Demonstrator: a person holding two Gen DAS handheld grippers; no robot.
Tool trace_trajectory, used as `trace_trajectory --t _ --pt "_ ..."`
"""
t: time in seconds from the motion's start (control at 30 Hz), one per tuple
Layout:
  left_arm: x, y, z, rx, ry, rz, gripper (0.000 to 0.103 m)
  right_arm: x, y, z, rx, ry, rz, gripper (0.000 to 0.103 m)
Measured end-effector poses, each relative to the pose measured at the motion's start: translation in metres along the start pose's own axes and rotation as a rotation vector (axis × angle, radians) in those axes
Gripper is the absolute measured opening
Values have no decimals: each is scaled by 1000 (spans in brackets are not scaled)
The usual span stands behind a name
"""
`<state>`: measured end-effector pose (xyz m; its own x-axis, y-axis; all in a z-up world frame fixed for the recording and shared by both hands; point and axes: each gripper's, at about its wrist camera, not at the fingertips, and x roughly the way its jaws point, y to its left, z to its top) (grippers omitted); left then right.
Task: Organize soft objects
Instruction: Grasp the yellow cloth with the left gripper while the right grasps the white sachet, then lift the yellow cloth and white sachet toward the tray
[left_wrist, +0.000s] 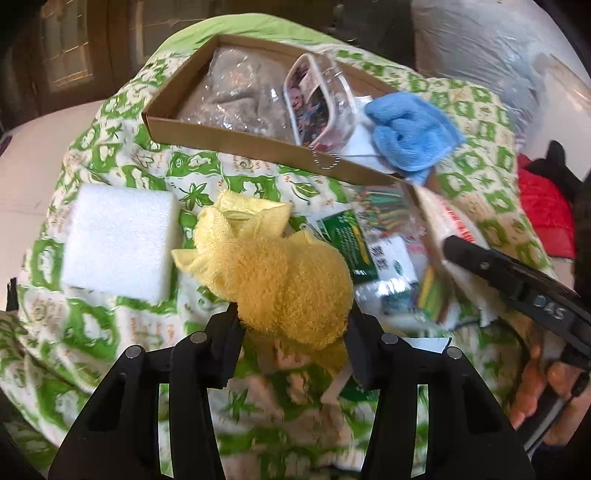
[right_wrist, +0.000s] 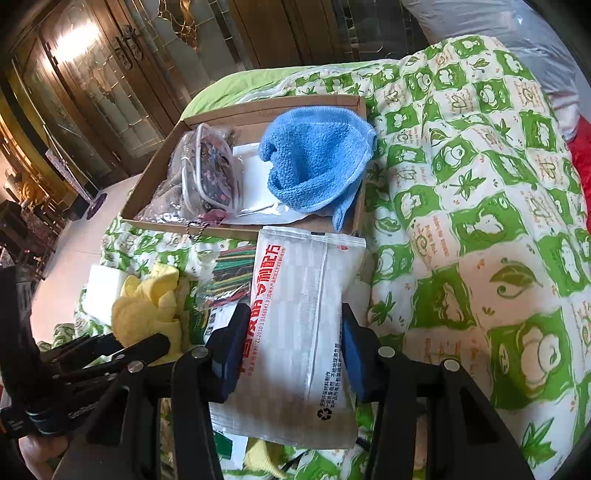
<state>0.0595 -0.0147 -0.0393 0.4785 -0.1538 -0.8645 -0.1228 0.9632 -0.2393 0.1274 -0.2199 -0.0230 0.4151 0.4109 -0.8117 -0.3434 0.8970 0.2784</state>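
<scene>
Gripping the yellow towel (left_wrist: 284, 273), left gripper (left_wrist: 291, 332) pads press its sides; right gripper (right_wrist: 291, 350) clamps the white packet (right_wrist: 303, 314). Cardboard tray (right_wrist: 155, 184) at 12 o'clock holds blue cloth (right_wrist: 317, 158), overhanging its near edge. White foam block (left_wrist: 118, 240) at 10 o'clock; bare quilt (right_wrist: 480, 221) at 3 o'clock.

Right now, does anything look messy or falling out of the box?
Yes. The blue cloth is bunched up in the box, with one corner drooping over the front wall. A bead chain from the clear pouch also dangles over that wall.
</scene>
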Motion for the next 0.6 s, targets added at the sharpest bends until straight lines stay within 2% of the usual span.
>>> trace_trajectory --t 0.17,0.43,0.6 --pt "-17 7 -11 6 -8 -40 48 1 13 -17 -25 48 43 47" --pt "-10 -5 -13 50 -15 3 48 13 21 -21 -53 94 34 47" --pt "-15 -7 -12 59 -48 6 48 9 20 -21 -43 64 39 46"
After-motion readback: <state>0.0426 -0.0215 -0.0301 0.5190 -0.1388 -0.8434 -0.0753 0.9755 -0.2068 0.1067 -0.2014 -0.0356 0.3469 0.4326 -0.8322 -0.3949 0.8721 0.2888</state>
